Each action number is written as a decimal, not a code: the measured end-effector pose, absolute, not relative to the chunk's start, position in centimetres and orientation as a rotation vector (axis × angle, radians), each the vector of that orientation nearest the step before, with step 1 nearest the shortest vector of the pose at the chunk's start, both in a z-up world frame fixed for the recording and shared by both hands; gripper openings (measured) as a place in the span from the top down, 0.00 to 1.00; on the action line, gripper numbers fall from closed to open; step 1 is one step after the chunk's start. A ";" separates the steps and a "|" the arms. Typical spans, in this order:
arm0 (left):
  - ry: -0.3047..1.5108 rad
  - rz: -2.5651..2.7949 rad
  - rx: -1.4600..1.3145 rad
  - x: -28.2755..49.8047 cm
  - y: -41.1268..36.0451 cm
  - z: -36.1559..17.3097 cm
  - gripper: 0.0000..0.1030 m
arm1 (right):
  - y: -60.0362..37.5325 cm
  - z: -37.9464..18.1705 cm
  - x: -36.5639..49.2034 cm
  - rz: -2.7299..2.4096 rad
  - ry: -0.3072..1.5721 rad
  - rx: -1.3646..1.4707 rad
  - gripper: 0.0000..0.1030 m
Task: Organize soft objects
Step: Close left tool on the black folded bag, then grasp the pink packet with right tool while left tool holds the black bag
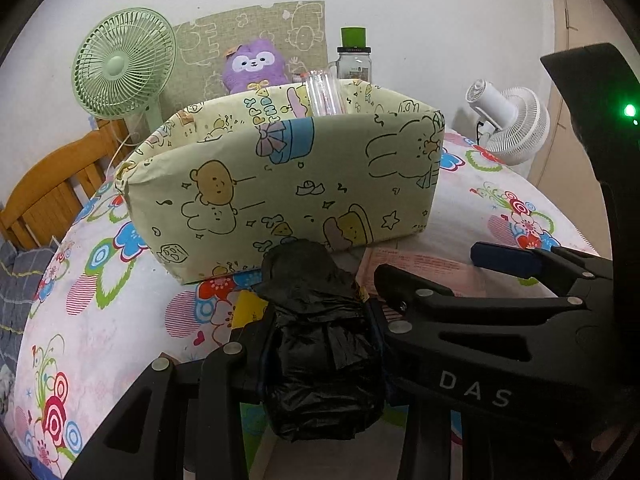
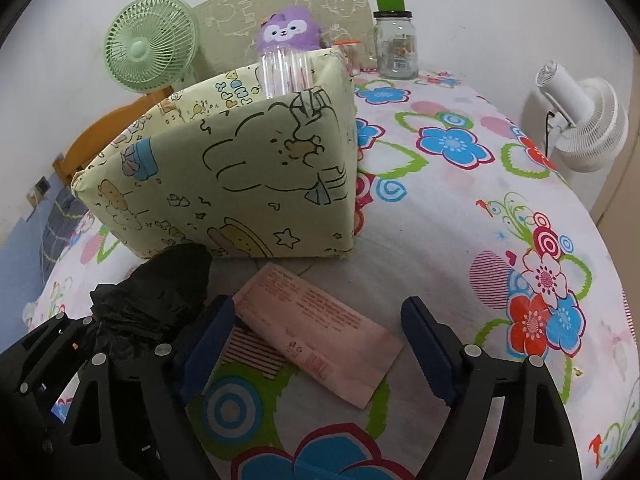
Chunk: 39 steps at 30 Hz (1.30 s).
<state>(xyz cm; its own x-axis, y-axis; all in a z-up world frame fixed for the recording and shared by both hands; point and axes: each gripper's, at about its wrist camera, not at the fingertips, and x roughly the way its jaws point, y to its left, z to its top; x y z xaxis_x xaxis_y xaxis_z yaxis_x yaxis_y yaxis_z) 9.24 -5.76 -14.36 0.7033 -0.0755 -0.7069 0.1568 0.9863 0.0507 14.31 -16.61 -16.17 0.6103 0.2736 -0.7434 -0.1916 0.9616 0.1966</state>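
Item: black plastic bag bundle point(image 1: 320, 336), crumpled, clenched in the left tool point(image 1: 316, 344), just short of the fabric bin point(image 1: 280, 184) at 12 o'clock. Judged light, limp and slippery, liable to unfurl; best pinched across its thick middle, as now.

Item: pink packet point(image 2: 320, 328), flat on the flowered bench point(image 2: 460, 208), between the spread fingers of the right tool point(image 2: 316, 344), which is released and grasps nothing. Judged thin and pliant; take it by an edge or across its width.
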 end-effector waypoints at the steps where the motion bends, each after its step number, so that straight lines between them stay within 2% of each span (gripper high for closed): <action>1: 0.779 -0.129 0.113 9.2 -5.8 -14.4 0.61 | -16.5 -16.2 14.2 0.276 0.875 0.101 0.23; 3: 0.777 -0.129 0.119 9.1 -5.9 -14.4 0.61 | -16.4 -16.1 14.0 0.288 0.878 0.106 0.30; 12: 0.775 -0.154 0.125 8.1 -5.9 -14.4 0.61 | -16.0 -15.9 12.8 0.319 0.900 0.112 0.41; 23: 0.775 -0.166 0.124 7.3 -5.9 -14.5 0.61 | -15.5 -15.4 12.3 0.347 0.919 0.026 0.43; 28: 0.783 -0.159 0.123 7.6 -5.7 -14.4 0.61 | -15.8 -15.8 12.9 0.381 0.934 0.070 0.44; 30: 0.786 -0.166 0.116 7.7 -5.5 -14.3 0.61 | -15.9 -15.8 13.1 0.378 0.934 0.087 0.54; 31: 0.786 -0.167 0.114 7.7 -5.4 -14.3 0.61 | -16.0 -15.8 13.2 0.369 0.935 0.085 0.56; 39: 0.786 -0.154 0.139 7.6 -5.1 -14.4 0.61 | -15.5 -15.7 13.4 0.388 0.941 0.053 0.56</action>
